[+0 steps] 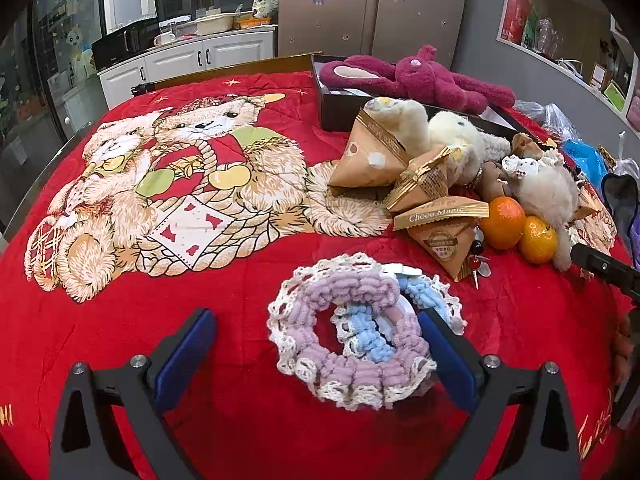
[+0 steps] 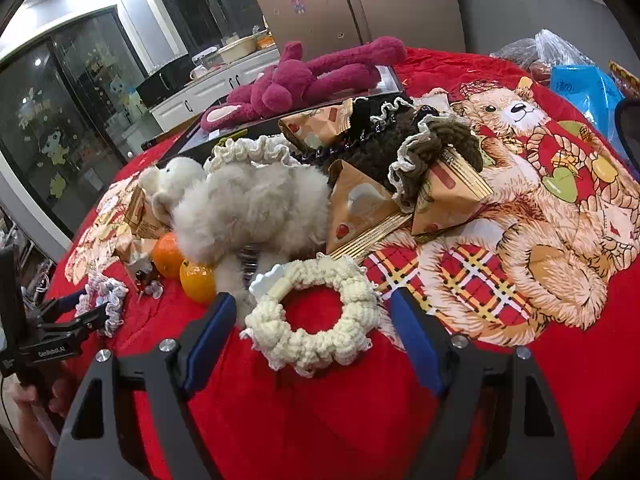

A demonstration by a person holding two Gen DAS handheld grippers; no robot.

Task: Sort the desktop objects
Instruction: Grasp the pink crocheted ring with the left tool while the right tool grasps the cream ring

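Note:
In the left wrist view my left gripper (image 1: 316, 336) is open; a purple scrunchie (image 1: 352, 368) with a lace edge lies on the red cloth between its blue fingers, over a blue scrunchie (image 1: 424, 294). In the right wrist view my right gripper (image 2: 312, 320) is open around a cream scrunchie (image 2: 316, 312) lying on the cloth. The left gripper also shows in the right wrist view (image 2: 86, 312) at the far left with the scrunchies (image 2: 106, 300). The right gripper's finger shows at the right edge of the left wrist view (image 1: 604, 268).
A pile lies behind: tan snack packets (image 1: 372, 152), two oranges (image 1: 504, 222), a white plush toy (image 2: 248, 208), a brown scrunchie (image 2: 436, 152) and a dark box (image 1: 340, 108) with a magenta plush (image 1: 420, 76). Plastic bags (image 2: 580, 88) lie at the far right.

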